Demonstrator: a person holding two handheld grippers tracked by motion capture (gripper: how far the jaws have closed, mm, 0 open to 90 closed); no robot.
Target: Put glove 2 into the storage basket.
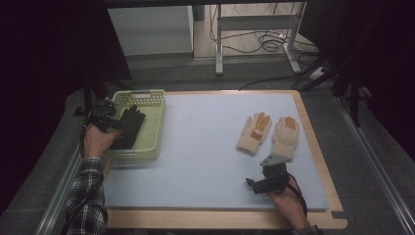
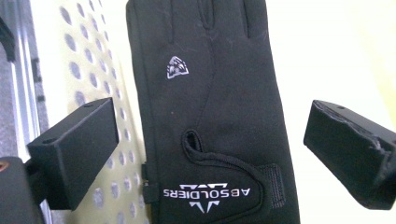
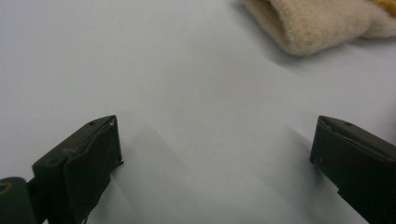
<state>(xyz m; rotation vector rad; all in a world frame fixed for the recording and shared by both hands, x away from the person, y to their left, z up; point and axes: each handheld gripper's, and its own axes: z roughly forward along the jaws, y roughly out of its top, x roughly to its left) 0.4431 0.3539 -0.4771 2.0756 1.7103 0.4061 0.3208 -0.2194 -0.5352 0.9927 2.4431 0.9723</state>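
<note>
A black glove (image 1: 130, 125) with a white logo lies in the yellow-green perforated basket (image 1: 149, 97) at the table's left. My left gripper (image 1: 105, 116) hovers at the basket's left wall, over the glove's cuff end. In the left gripper view its jaws stand wide open on either side of the black glove (image 2: 219, 93), and the pads do not touch it. Two cream gloves with orange fingertips (image 1: 255, 133) (image 1: 286, 137) lie side by side at the right. My right gripper (image 1: 254, 185) rests open near the front edge, below them, with bare mat between its jaws (image 3: 215, 135). A cream cuff (image 3: 317, 23) lies ahead of it.
A pale blue mat (image 1: 205, 147) covers the wooden table. The basket wall (image 2: 88, 70) stands just beside my left jaw. A metal rail (image 1: 58, 196) runs along the table's left side. Cables and a metal frame (image 1: 254, 39) stand on the floor behind.
</note>
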